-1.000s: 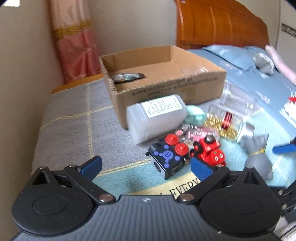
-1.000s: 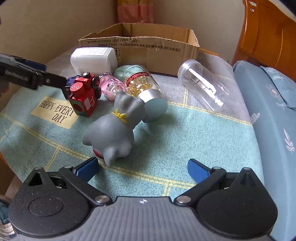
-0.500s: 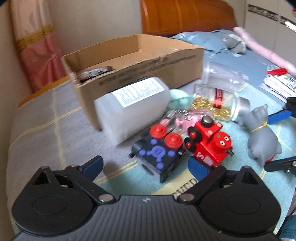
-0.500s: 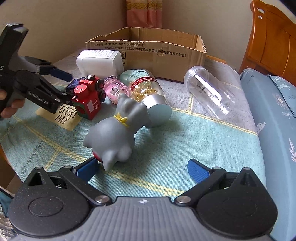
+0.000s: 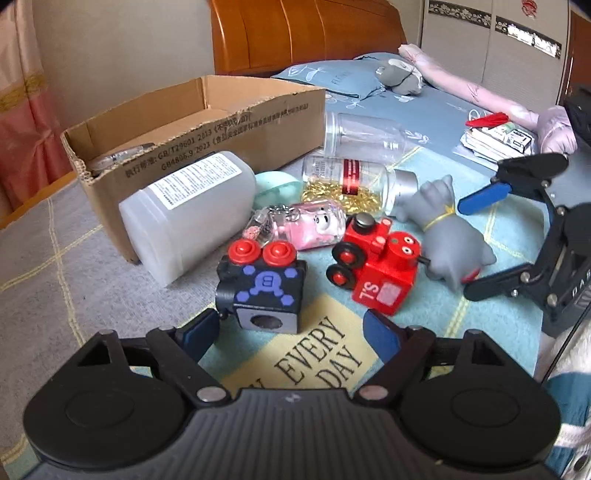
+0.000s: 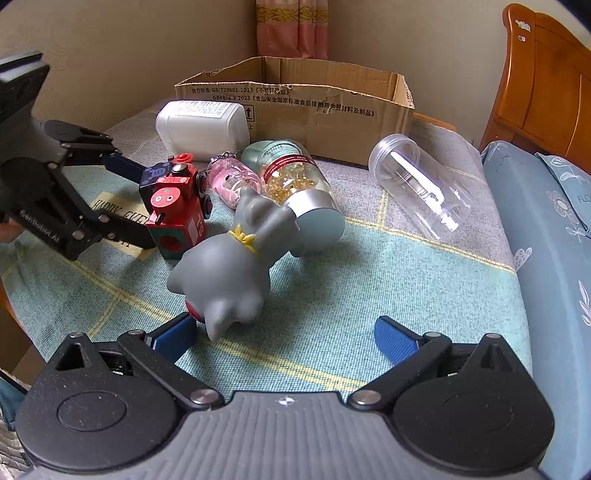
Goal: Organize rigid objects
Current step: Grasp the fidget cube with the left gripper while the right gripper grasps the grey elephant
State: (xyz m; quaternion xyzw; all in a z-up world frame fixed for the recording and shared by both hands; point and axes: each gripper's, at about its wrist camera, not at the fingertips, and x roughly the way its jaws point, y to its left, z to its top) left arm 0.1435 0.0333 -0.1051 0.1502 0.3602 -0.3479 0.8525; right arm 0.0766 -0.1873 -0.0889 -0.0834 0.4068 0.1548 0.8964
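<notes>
Toys and jars lie on the bed in front of an open cardboard box [image 5: 207,122] [image 6: 306,107]. My left gripper [image 5: 291,332] is open, just short of a black cube toy [image 5: 264,288] with red knobs; a red toy train [image 5: 376,266] [image 6: 175,210] lies right of the cube. My right gripper [image 6: 284,336] is open, close around the rear of a grey figurine [image 6: 229,269] [image 5: 448,236] lying on its side. A white bottle [image 5: 188,210], a pink keychain bottle [image 5: 306,225], a capsule jar [image 5: 351,181] [image 6: 299,184] and a clear jar [image 6: 421,184] lie nearby.
The objects rest on a teal and grey blanket [image 6: 369,280]. A wooden headboard [image 5: 303,33] and pillows [image 6: 546,206] stand beyond. Papers [image 5: 495,140] and a pink roll [image 5: 472,92] lie on the far bed. A small mint object [image 5: 275,182] sits by the box.
My left gripper has swung right and moved closer to the black cube toy. My right gripper has edged forward toward the grey figurine. Both stay open.
</notes>
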